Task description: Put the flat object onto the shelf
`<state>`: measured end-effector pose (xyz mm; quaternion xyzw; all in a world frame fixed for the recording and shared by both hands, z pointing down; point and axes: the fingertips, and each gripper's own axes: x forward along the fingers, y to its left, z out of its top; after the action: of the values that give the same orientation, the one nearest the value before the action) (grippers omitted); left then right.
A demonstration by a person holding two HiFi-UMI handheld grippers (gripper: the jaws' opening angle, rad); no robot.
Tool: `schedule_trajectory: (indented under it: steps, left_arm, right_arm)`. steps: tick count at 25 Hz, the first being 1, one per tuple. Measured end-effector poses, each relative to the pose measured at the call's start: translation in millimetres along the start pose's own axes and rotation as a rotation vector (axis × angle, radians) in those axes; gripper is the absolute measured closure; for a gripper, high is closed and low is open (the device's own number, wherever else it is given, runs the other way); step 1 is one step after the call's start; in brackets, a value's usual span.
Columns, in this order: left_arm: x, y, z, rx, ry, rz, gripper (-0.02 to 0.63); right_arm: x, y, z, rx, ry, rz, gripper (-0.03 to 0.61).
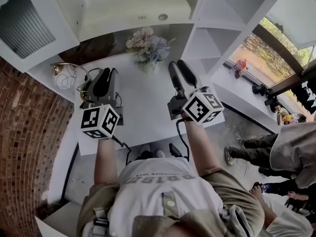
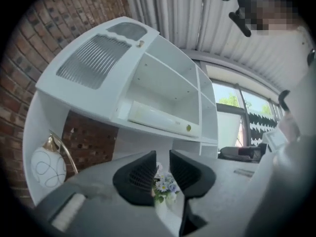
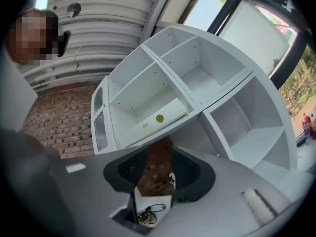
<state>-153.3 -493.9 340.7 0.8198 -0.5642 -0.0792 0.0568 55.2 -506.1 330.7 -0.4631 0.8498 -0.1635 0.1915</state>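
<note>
- While the head view looks steeply down, the left gripper (image 1: 109,74) and right gripper (image 1: 178,67) hover side by side over the white table (image 1: 143,107), short of the flower bunch (image 1: 146,46). The flat white box (image 1: 148,17) lies inside a compartment of the white shelf unit (image 1: 210,38), apart from both grippers, so the placing looks done.
- In the left gripper view, the jaws stand a narrow gap apart with nothing between them; only the distant flowers show through. The box (image 2: 160,118) rests flat on the shelf board, its long side to the front, which probably keeps it stable.
- In the right gripper view, the jaws are likewise slightly parted and empty, with the brick wall (image 3: 54,117) visible through the gap. The box (image 3: 155,117) sits in the same compartment, untouched.
</note>
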Motion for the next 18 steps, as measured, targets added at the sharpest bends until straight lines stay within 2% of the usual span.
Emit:
schedule_trajectory:
  steps: [8,14,18]
  left_arm:
    - [-46.9,-11.0,-30.7,0.112,0.046,0.082,0.568]
    - [-67.5,-28.3,-39.6,0.179,0.047,0.097,0.606]
    - [-74.0,-40.0,-43.7,0.229,0.041,0.098,0.606]
  right_arm:
    - [-47.0,-0.4,-24.7,-0.183,0.035,-0.111,0.476]
    - [-69.7,11.6,-34.2,-0.334,0.042,-0.151,0.515]
    - [-79.4,16.1,-41.8,-0.390,0.046,-0.169,0.542]
